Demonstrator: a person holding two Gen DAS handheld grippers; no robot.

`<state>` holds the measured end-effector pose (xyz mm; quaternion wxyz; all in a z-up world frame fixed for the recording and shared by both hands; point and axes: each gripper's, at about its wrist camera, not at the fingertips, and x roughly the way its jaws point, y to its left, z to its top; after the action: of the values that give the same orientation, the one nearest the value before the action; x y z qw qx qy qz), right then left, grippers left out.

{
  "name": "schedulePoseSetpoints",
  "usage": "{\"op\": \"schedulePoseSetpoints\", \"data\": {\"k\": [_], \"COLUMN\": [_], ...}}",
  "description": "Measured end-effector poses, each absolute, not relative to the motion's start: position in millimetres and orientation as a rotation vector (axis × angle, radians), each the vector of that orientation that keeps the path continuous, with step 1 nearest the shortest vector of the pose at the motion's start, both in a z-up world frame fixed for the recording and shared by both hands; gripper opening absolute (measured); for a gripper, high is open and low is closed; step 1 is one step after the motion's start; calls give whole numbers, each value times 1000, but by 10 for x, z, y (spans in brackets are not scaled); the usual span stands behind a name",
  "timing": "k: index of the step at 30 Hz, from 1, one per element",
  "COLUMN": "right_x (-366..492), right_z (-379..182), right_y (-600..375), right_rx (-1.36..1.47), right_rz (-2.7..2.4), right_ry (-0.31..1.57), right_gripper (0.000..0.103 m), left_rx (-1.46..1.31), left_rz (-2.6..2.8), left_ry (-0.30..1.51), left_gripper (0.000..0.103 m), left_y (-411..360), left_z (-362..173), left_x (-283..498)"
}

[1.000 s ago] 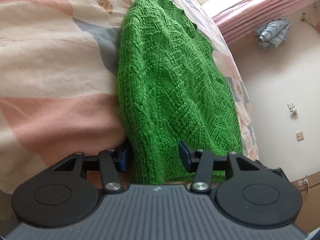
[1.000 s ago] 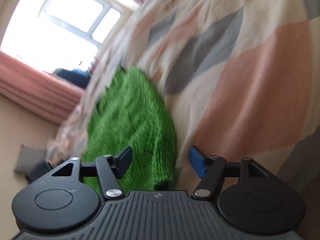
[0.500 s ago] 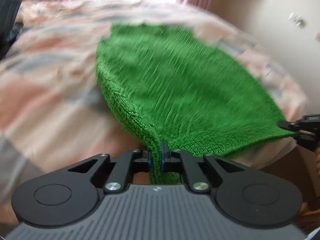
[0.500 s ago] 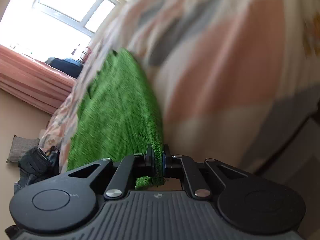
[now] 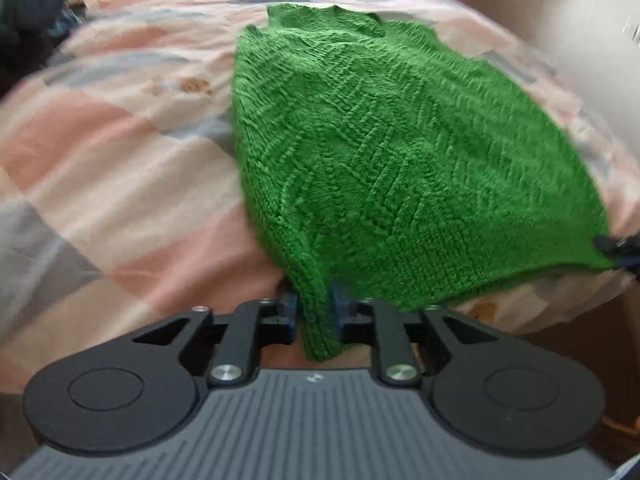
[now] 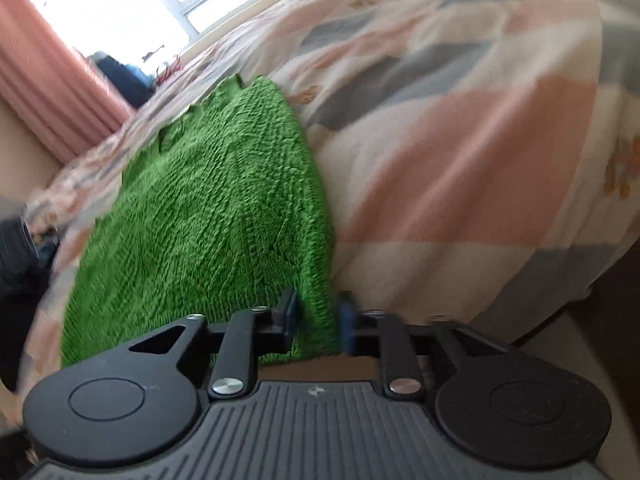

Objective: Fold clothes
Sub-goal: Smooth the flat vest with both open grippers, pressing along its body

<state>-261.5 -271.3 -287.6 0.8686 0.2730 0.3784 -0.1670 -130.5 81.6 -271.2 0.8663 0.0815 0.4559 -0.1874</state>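
Window (image 6: 132, 0) only right view; sweater (image 5: 400, 152) both.

No readable text, label, brand name or number shows in either view. The only sign is a small pale four-pointed emblem (image 5: 315, 377) moulded at the top centre of each gripper's ribbed grey housing, just behind the jaws; it shows in the right wrist view (image 6: 316, 391) as well, and it carries no letters. The printed figures on the bedspread (image 5: 120, 168) are pictures, blurred, without any lettering.
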Motion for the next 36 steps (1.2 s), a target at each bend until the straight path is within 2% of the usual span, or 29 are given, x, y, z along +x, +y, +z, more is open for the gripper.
{"op": "schedulePoseSetpoints", "data": {"k": [2, 4, 10, 12, 22, 28, 36], "right_x": [-2638, -2653, -2692, -2732, -2898, -2926, -2853], "right_z": [-2770, -2685, -2396, -2298, -2048, -1940, -1898], "right_y": [-2605, -2537, -2308, -2261, -2012, -1885, -1836], "right_rx": [476, 433, 351, 339, 297, 272, 256], "right_rz": [-373, -371, -343, -335, -330, -317, -315], "right_ry": [789, 811, 778, 754, 740, 743, 800], "right_gripper": [50, 71, 88, 91, 100, 101, 101], "left_rx": [248, 310, 345, 348, 312, 310, 295], "left_rz": [-351, -323, -330, -329, -354, -371, -375], "left_ry": [936, 912, 917, 906, 863, 837, 849], "left_gripper": [35, 46, 55, 63, 67, 78, 82], "left_y": [727, 632, 475, 464, 478, 473, 458], "left_z": [-2598, -2500, -2342, -2280, -2013, -1874, -1776], "left_x": [-1388, -1489, -1632, -1690, -1919, -2032, -2041]}}
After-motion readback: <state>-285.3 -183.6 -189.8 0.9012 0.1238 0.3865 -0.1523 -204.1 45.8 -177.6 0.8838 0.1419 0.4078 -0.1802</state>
